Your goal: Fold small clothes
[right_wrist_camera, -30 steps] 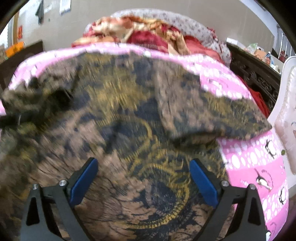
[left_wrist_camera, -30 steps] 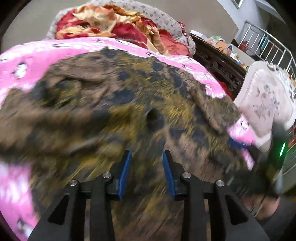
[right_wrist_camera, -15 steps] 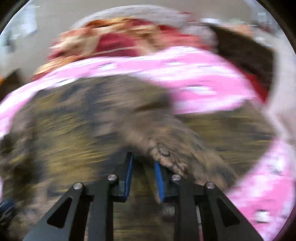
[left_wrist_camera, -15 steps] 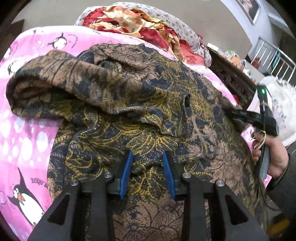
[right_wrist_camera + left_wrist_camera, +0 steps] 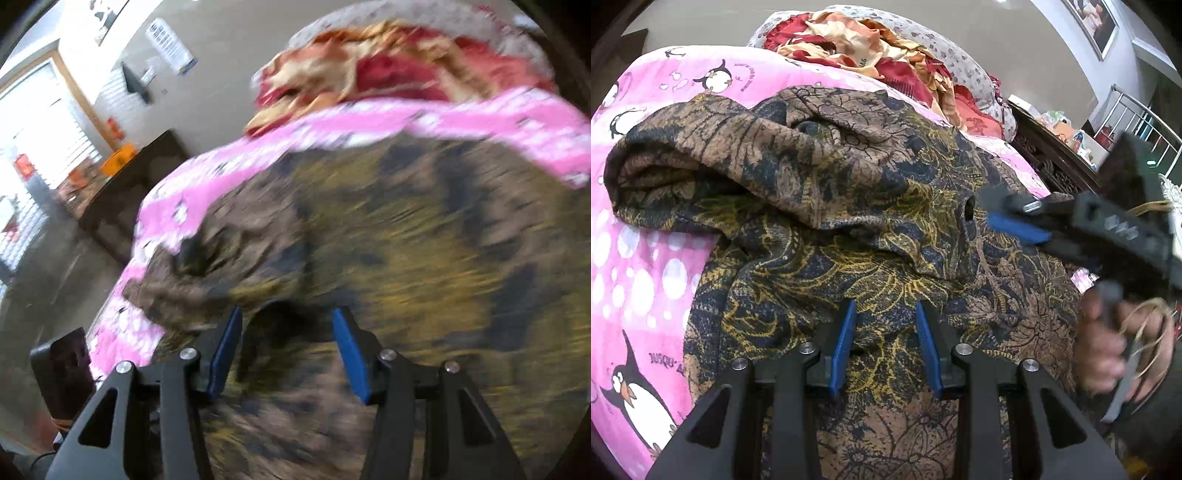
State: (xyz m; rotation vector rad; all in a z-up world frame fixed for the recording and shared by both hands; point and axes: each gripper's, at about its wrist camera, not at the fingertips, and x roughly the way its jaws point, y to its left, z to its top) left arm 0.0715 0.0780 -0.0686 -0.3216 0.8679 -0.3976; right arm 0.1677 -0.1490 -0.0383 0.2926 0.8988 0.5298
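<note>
A brown, navy and gold patterned garment [image 5: 849, 206] lies on a pink penguin blanket [image 5: 639, 258], with its left sleeve folded over the body. My left gripper [image 5: 884, 314] hovers low over the garment's front part, jaws partly open with nothing between them. My right gripper [image 5: 1008, 218] shows at the right of the left wrist view, over the garment's right side. In the blurred right wrist view the right gripper [image 5: 286, 317] is open over the garment [image 5: 406, 266], holding nothing.
A heap of red and orange bedding [image 5: 871, 48] lies at the far end of the bed. A dark carved wooden headboard [image 5: 1049, 158] stands at the right. In the right wrist view a dark low cabinet [image 5: 129, 192] stands on the floor left of the bed.
My right gripper has let go of the garment fold, opened, and swung left across the garment. The left gripper has stayed almost still over the garment's front.
</note>
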